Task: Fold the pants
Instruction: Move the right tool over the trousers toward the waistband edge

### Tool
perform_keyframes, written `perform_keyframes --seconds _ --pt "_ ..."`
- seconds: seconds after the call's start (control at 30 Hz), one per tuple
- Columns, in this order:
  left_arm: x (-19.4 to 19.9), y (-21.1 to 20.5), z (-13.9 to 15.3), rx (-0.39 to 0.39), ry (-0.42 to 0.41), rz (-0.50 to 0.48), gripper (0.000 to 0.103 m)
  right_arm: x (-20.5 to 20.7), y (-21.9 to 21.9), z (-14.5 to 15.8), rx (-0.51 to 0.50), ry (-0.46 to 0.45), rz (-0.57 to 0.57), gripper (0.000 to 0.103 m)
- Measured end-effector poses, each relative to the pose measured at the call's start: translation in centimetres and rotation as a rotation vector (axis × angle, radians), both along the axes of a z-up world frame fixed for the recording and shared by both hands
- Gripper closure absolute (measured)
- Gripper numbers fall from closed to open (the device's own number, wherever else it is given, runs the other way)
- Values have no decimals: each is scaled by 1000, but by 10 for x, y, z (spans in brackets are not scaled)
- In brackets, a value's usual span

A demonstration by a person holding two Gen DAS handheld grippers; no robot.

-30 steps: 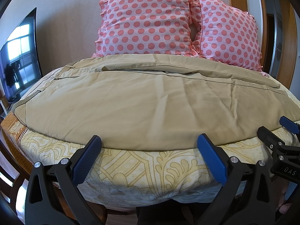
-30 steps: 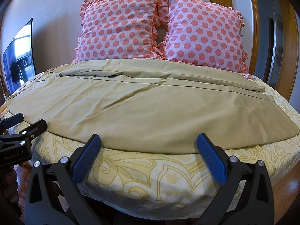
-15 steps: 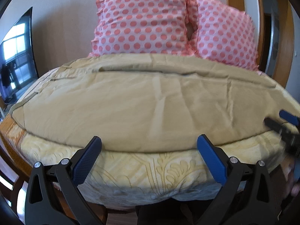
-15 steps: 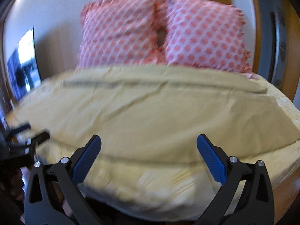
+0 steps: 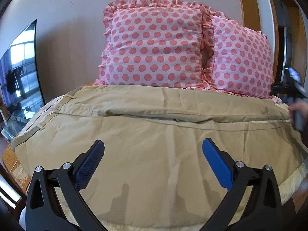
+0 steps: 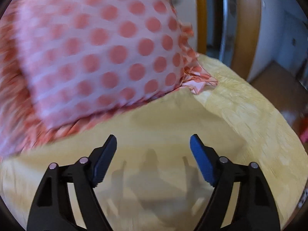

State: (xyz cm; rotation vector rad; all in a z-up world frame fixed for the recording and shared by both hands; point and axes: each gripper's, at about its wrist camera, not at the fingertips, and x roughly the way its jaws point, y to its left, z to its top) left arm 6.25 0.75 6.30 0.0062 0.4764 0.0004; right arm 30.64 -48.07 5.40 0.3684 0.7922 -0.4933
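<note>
Covering most of the bed (image 5: 288, 182), the tan pants (image 5: 154, 154) are seen spread flat across a yellow patterned bedspread (image 6: 250, 115), with the waistband toward the left. Two pink polka-dot pillows (image 5: 154, 48) are propped upright against the wall behind them. A dark screen (image 5: 21, 73) is seen at the left. The left hand-held gripper (image 5: 153, 154) is held spread wide above the near trouser leg, nothing between its jaws. The right hand-held gripper (image 6: 153, 146), likewise parted and empty, is positioned over the pants' far right end beside a pillow, in a blurred view.
</note>
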Motion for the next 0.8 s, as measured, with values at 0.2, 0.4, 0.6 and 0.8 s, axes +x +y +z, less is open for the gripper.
perform_keyframes --seconds 0.2,0.4,0.6,0.8 --pt "20 -5 -2 21 12 -13 1 76 -32 -30 19 101 -144 27" --pt "28 -5 -8 19 31 -22 1 97 -38 -50 -37 156 -163 30" --pt "21 0 -8 6 29 -17 1 48 -66 -49 145 -3 -174 93" --pt "6 8 -3 -19 8 -5 1 -37 -66 -34 216 -203 -75 97"
